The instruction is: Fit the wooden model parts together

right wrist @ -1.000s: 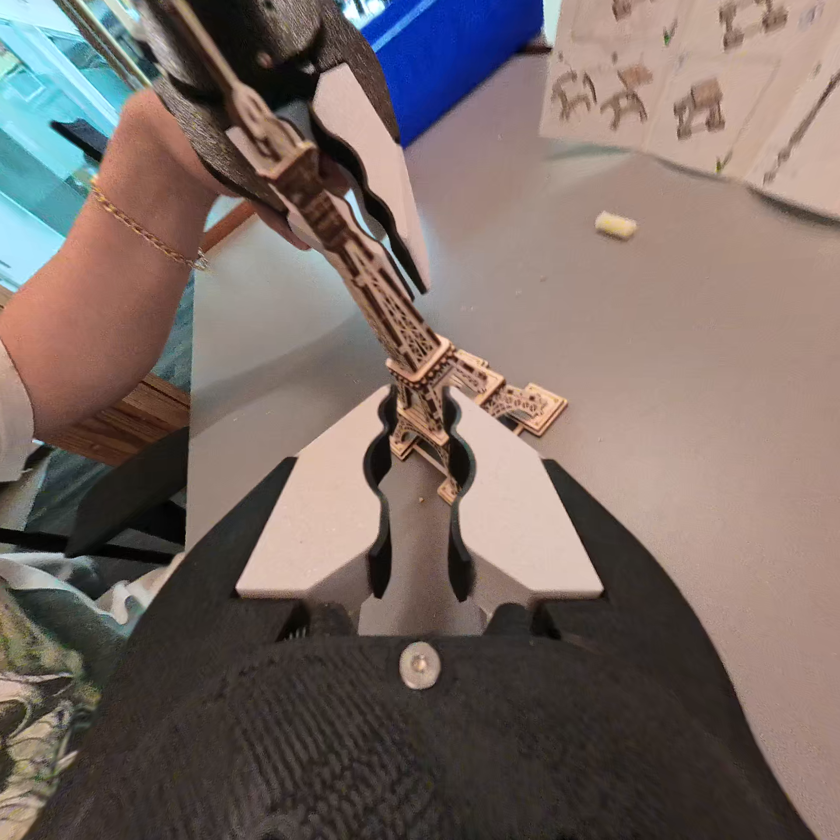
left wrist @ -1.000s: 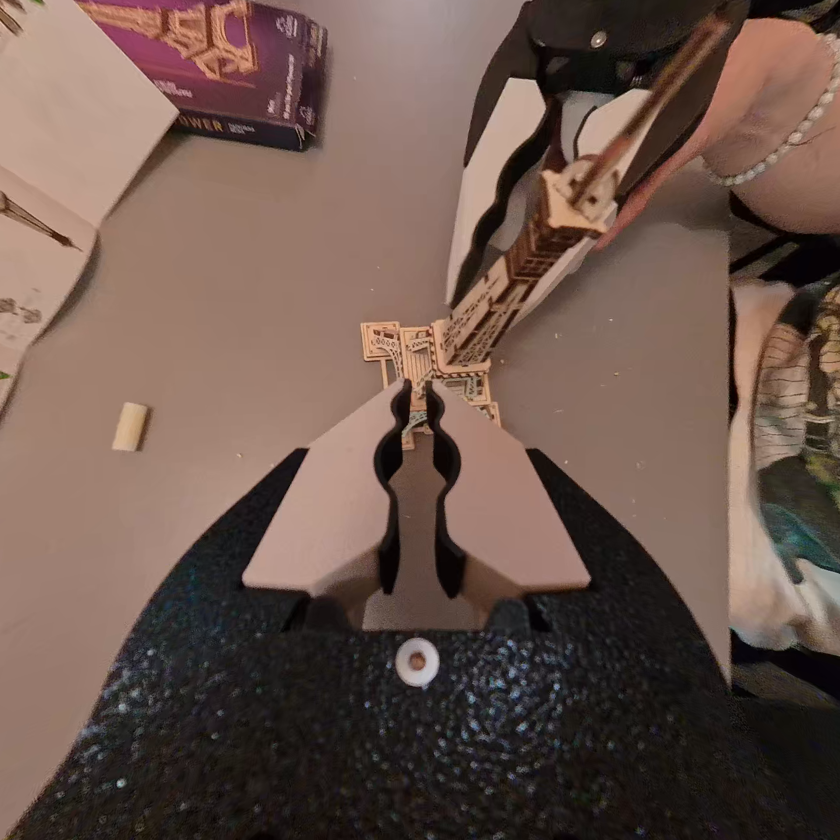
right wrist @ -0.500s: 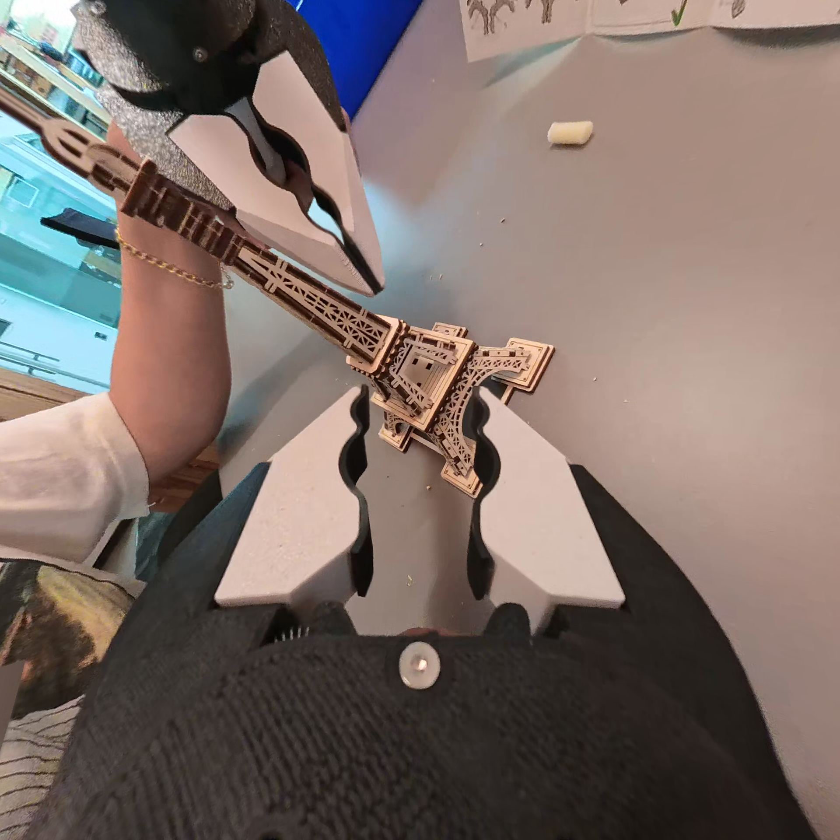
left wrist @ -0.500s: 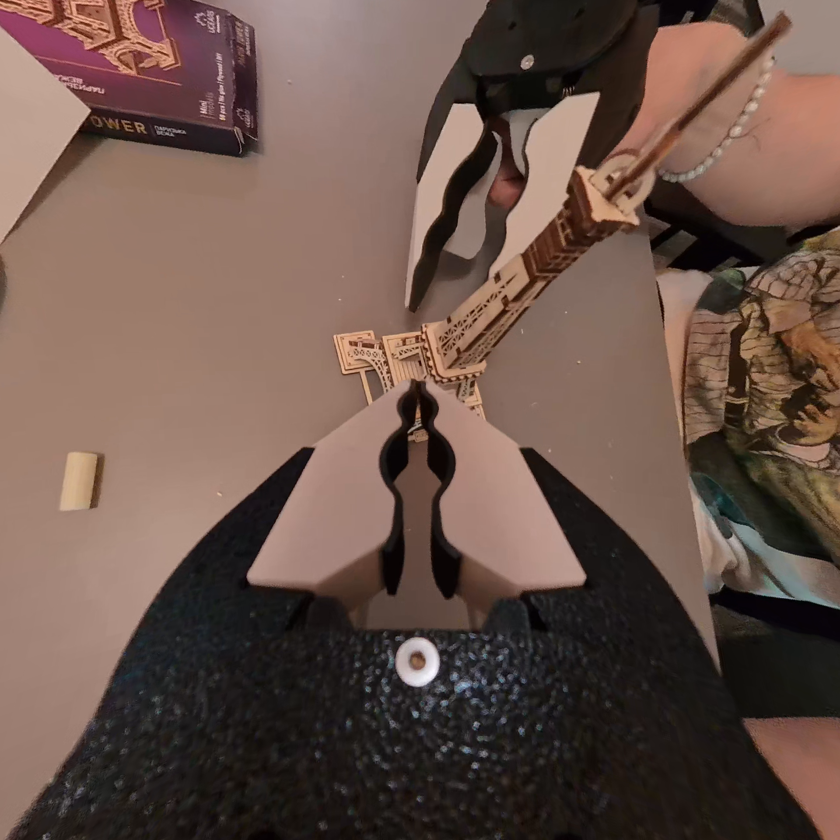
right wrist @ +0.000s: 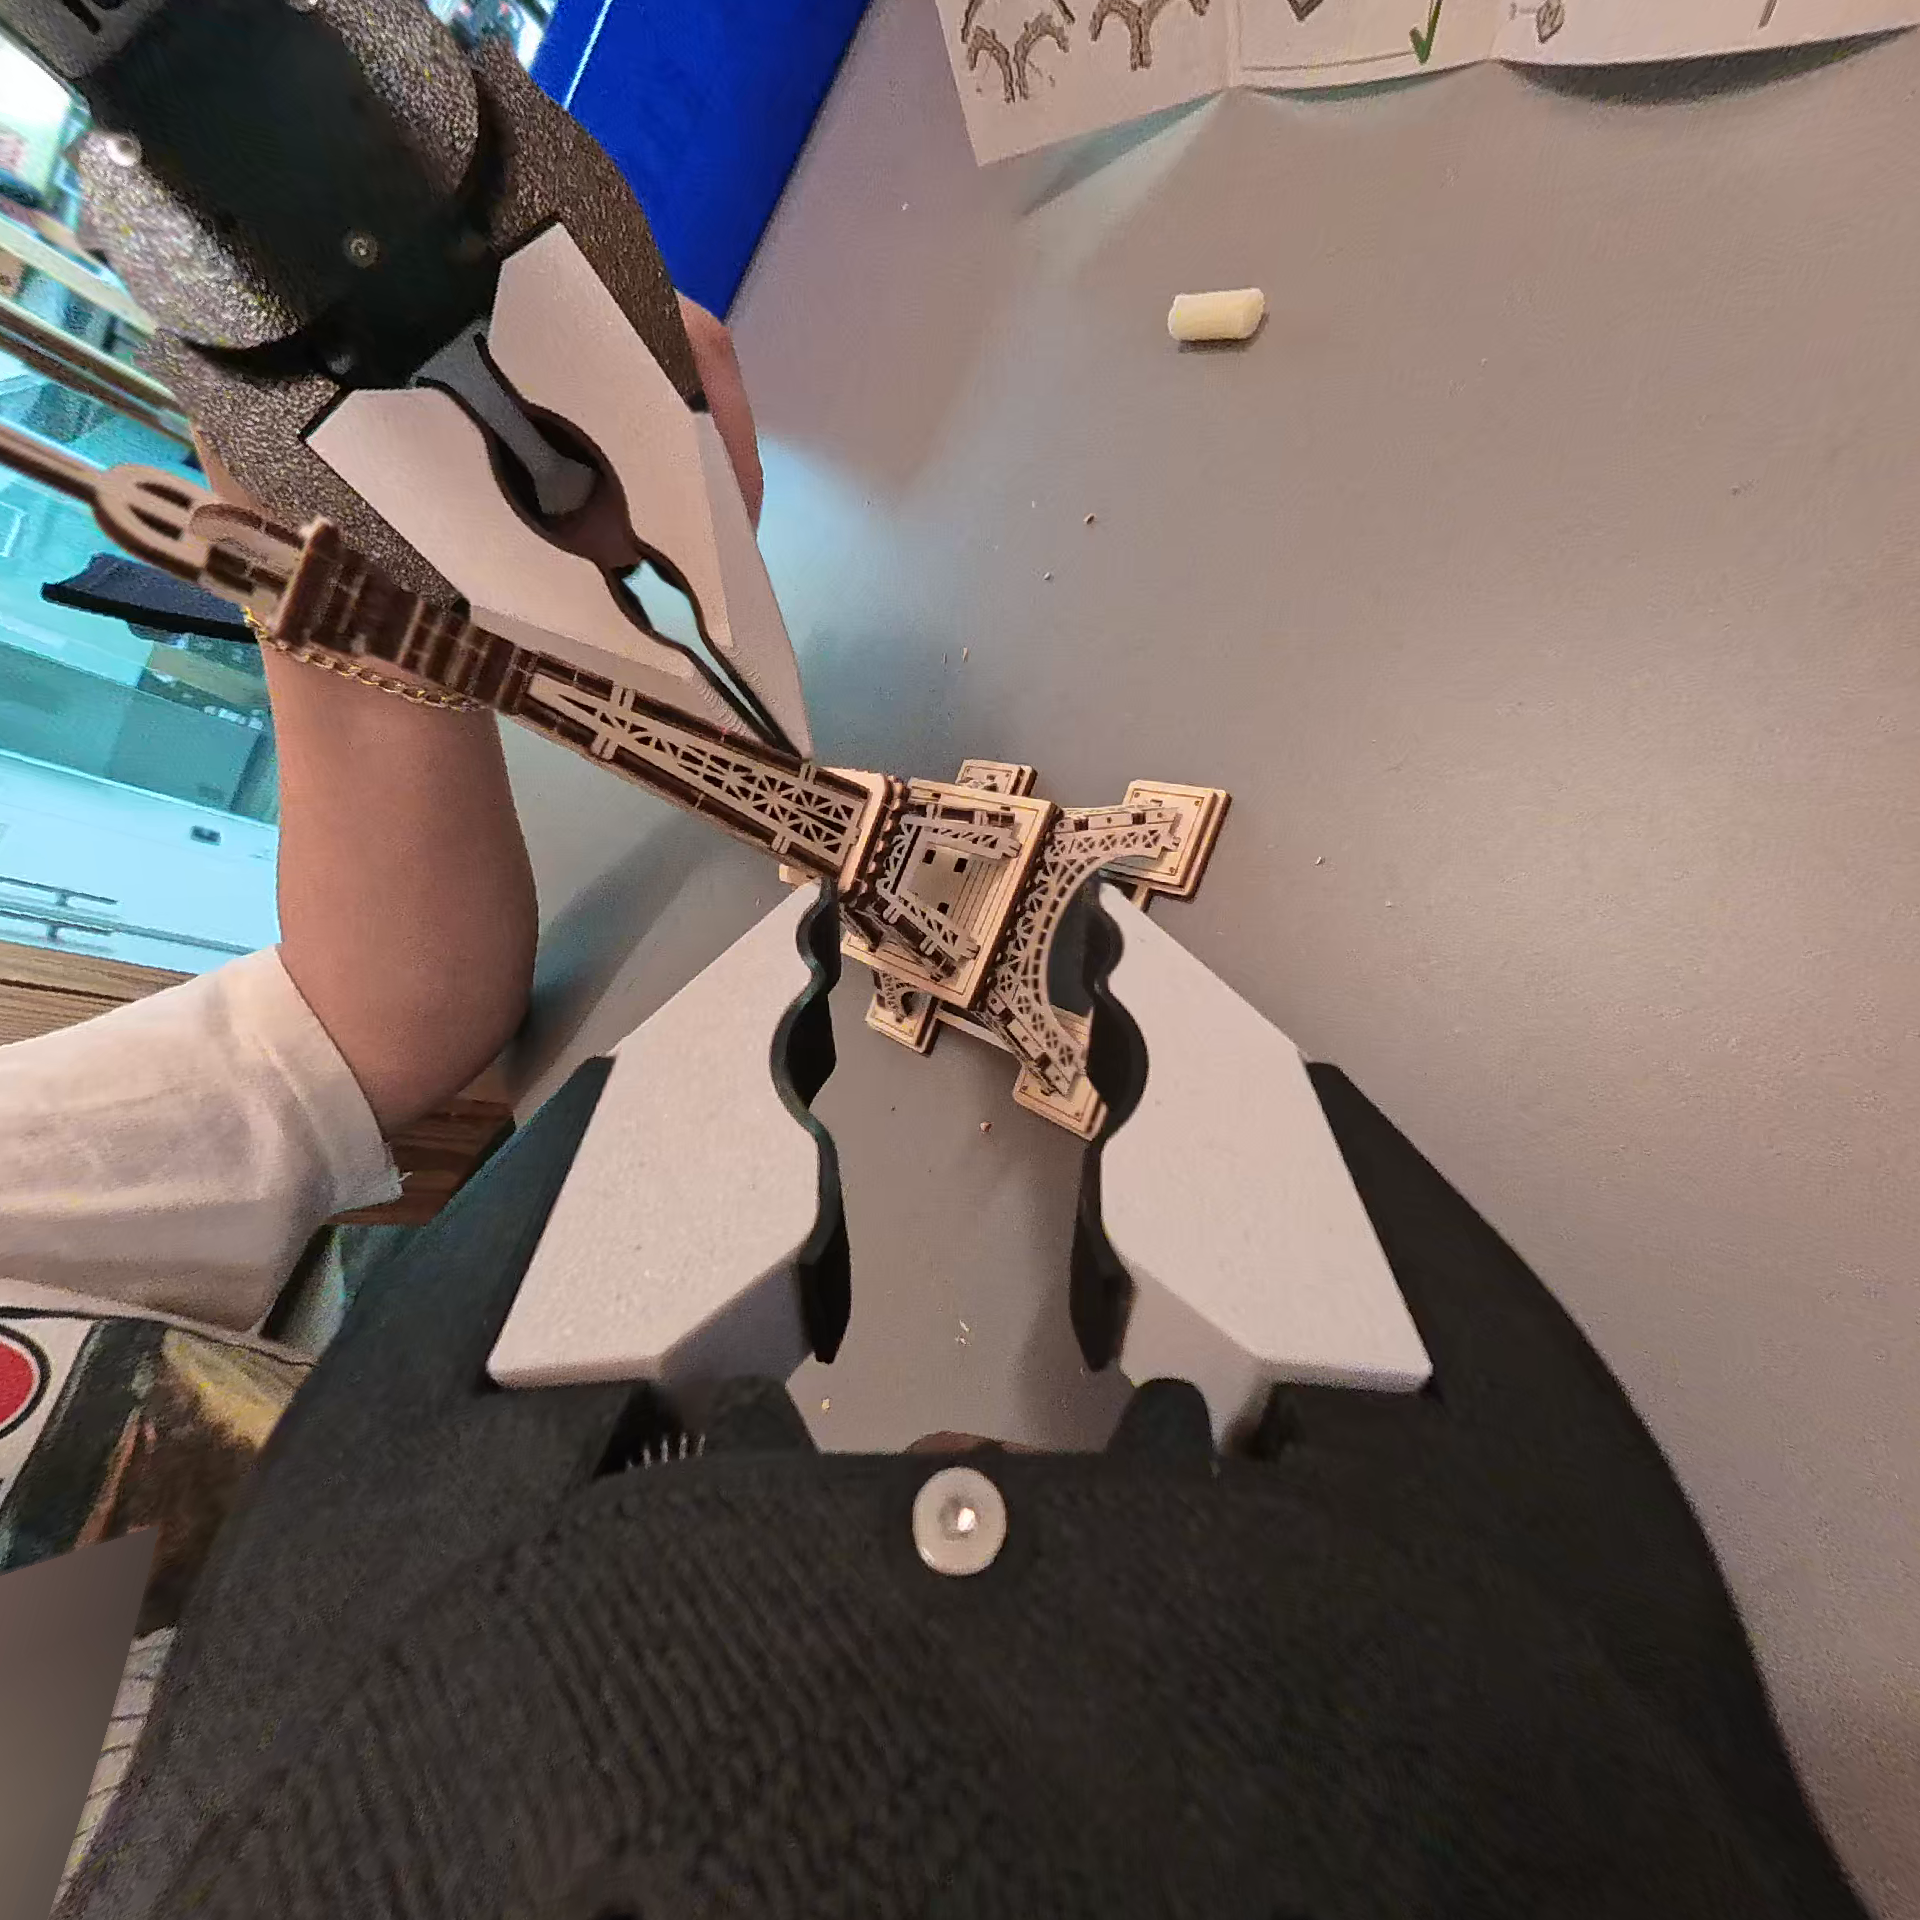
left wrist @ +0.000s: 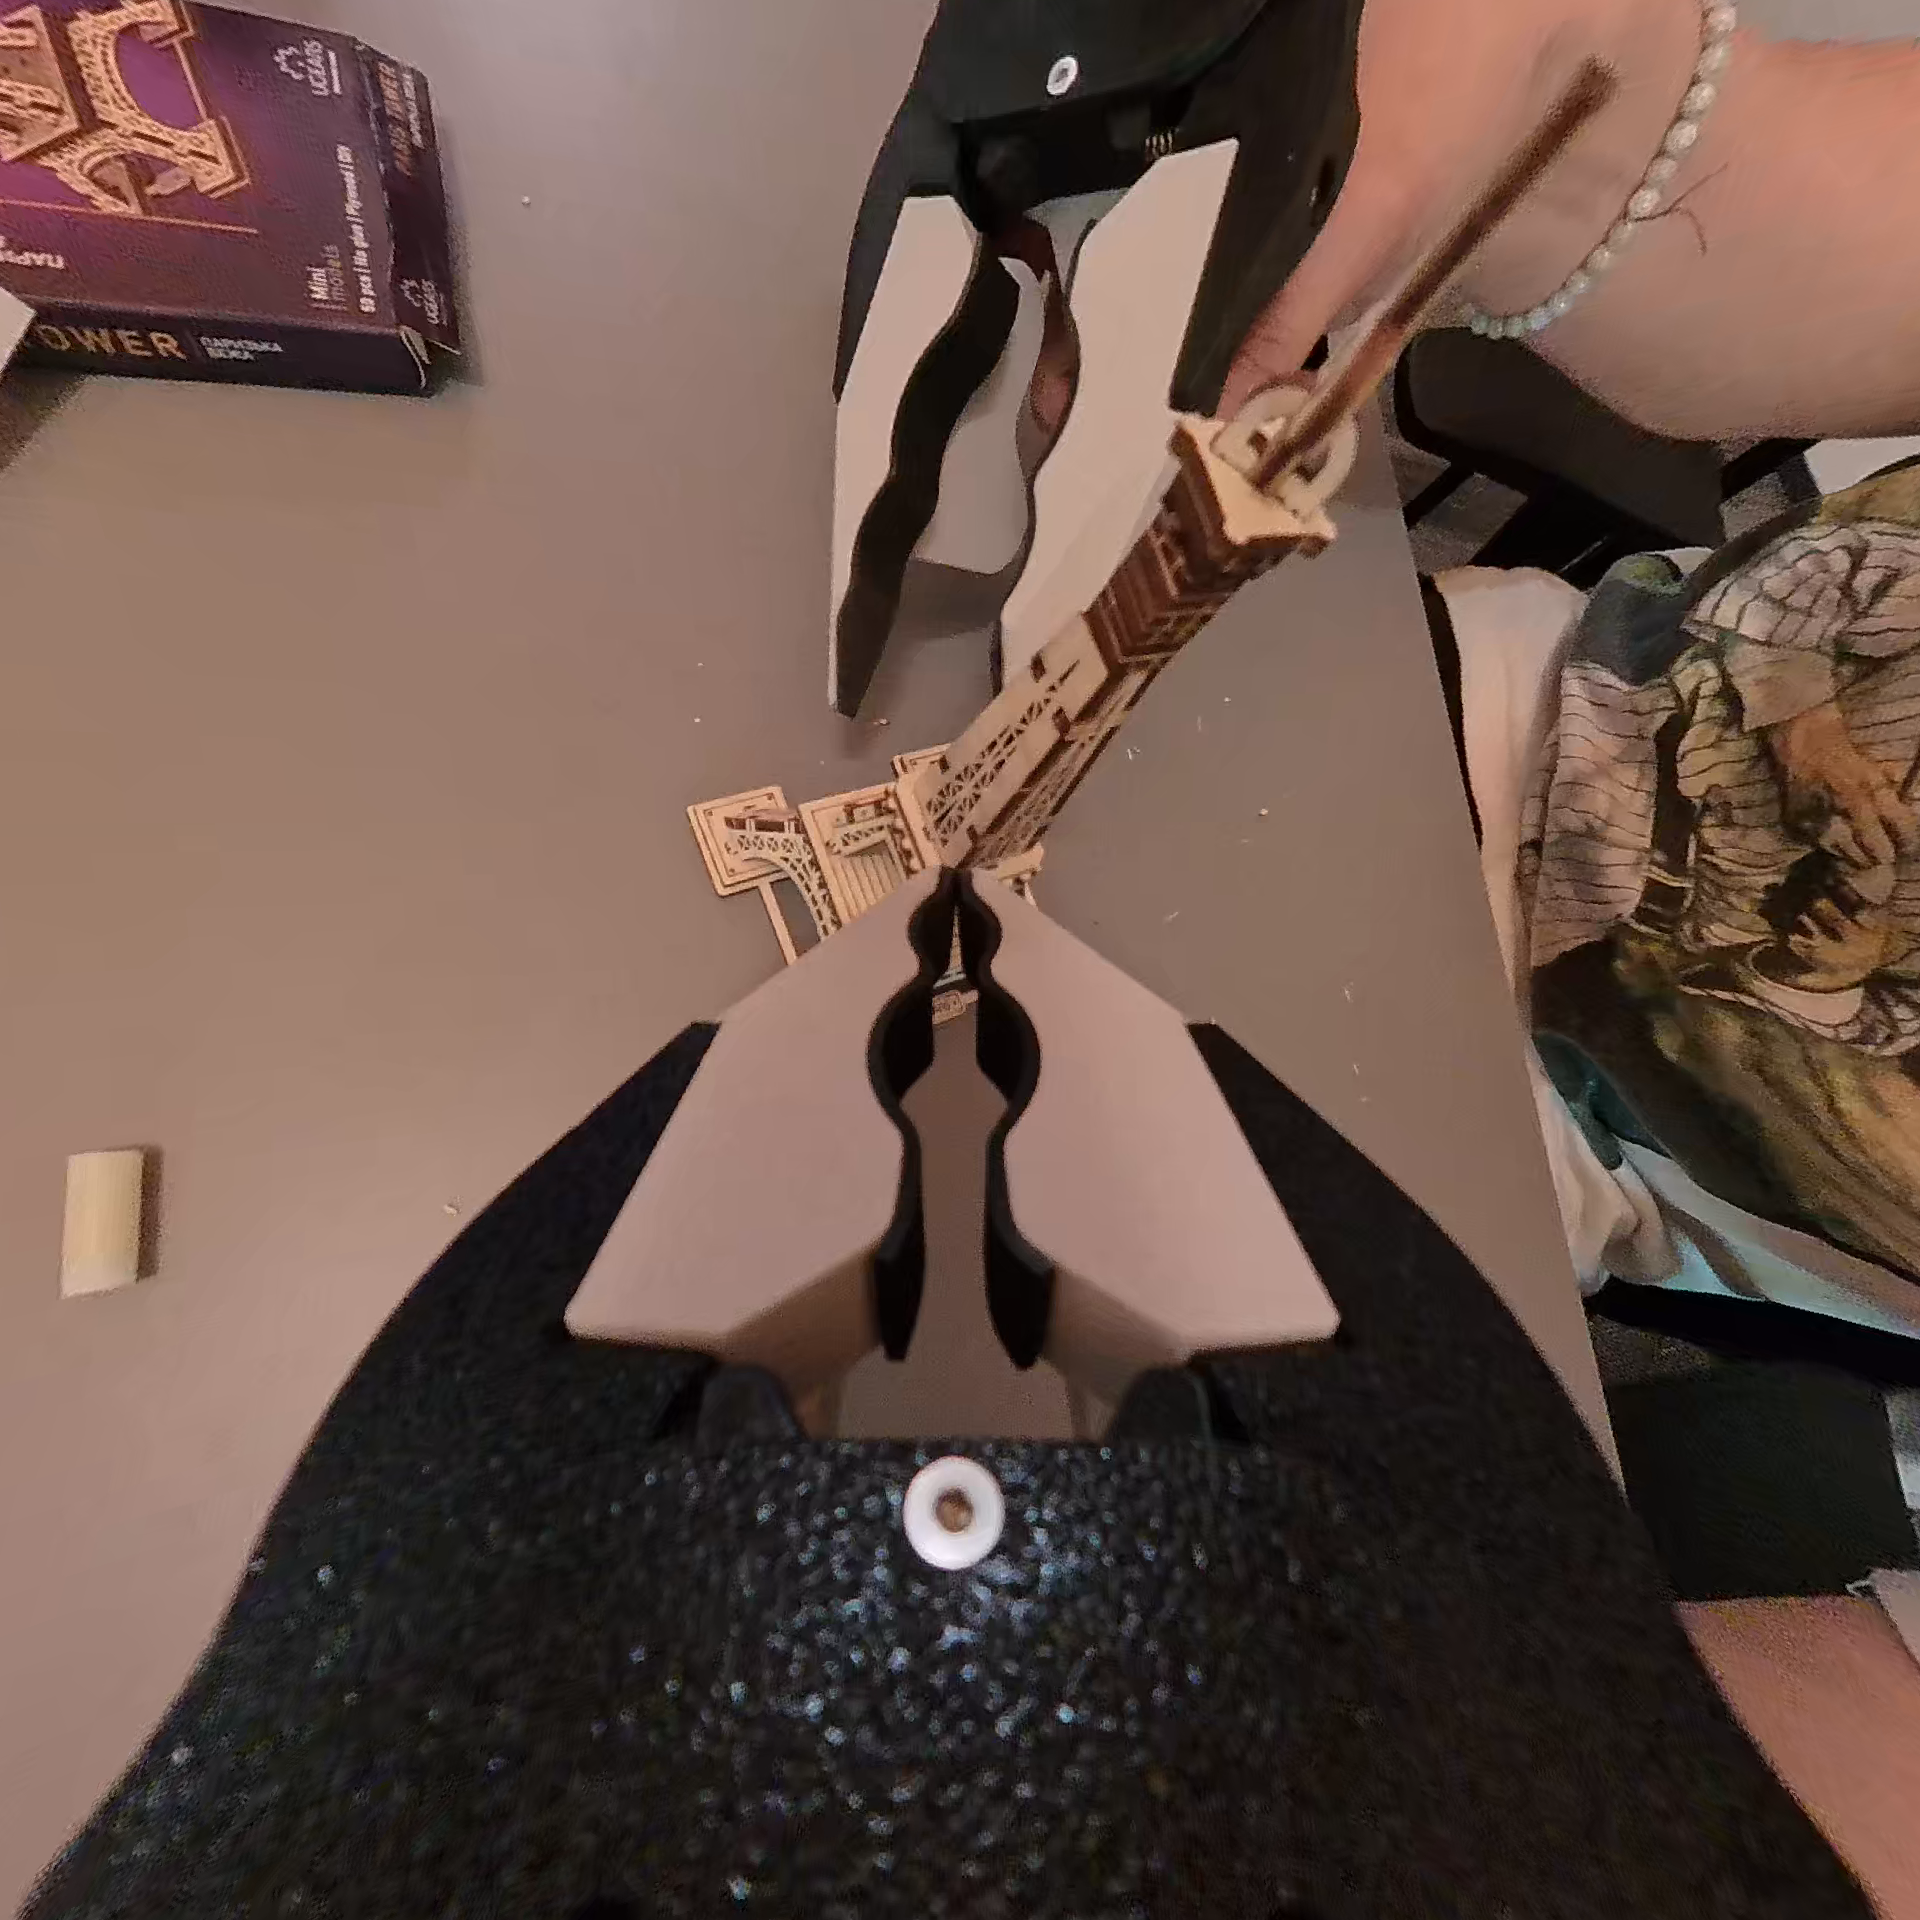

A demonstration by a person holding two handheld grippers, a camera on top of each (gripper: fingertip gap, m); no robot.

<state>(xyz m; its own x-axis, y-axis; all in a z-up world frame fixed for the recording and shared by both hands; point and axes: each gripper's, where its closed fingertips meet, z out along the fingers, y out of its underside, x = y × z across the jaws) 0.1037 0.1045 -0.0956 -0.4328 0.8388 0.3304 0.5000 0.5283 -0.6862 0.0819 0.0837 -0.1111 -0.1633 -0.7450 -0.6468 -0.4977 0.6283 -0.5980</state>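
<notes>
The wooden tower model stands on the grey table between the right gripper's wide-parted tips, just ahead of the left gripper's nearly closed tips, so the operator should probably steady its base gently.

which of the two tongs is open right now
The right tongs: their jaws stand wide apart around the wooden tower model's base. The left tongs are pinched nearly shut at the tips against the tower.
</notes>
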